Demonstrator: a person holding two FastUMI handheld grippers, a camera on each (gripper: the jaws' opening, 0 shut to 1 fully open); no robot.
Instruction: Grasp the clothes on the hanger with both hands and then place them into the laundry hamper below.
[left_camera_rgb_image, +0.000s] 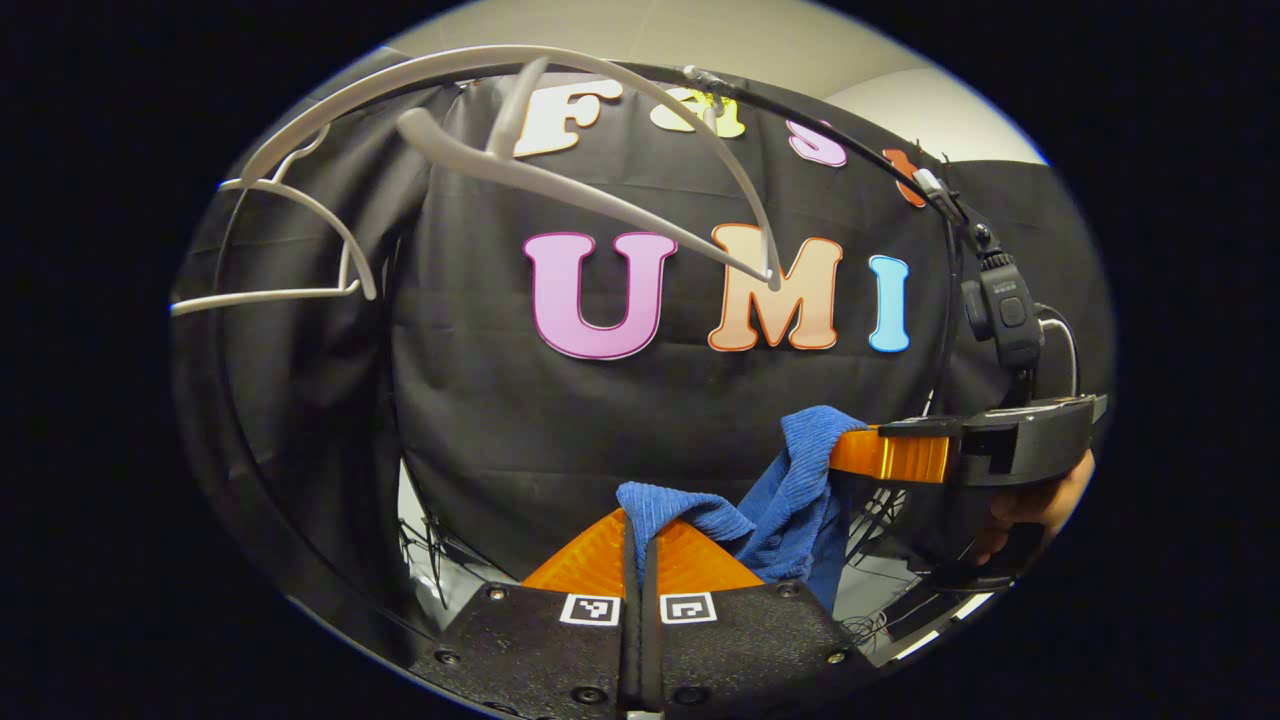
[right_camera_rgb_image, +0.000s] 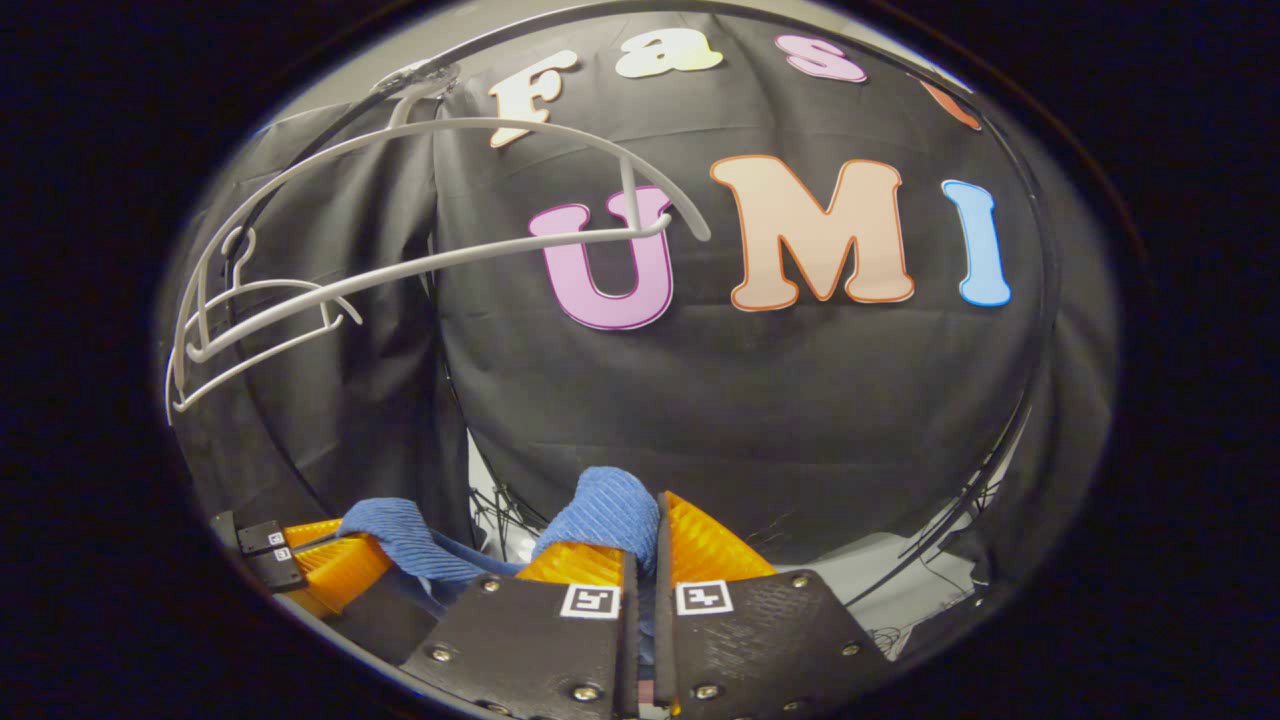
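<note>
Blue garment off its hanger, pinched by both claws.
The left claw (left_camera_rgb_image: 640, 540) and right claw (right_camera_rgb_image: 655, 545) each clamp the blue ribbed cloth (left_camera_rgb_image: 790, 490) below the bare white hangers (left_camera_rgb_image: 560, 180), spreading it for the hamper drop.

The blue ribbed cloth (left_camera_rgb_image: 790, 500) hangs bunched and off the hanger, stretched between 2 pinch points. The pale plastic hanger (left_camera_rgb_image: 560, 180) hangs bare on the rail above, tilted.

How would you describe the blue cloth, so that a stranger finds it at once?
Start at the black cloth wall, then look low, below the bare white hangers. There the blue garment stretches between the left gripper and right gripper, both shut on it. It is ribbed, soft, and the one blue thing.
</note>
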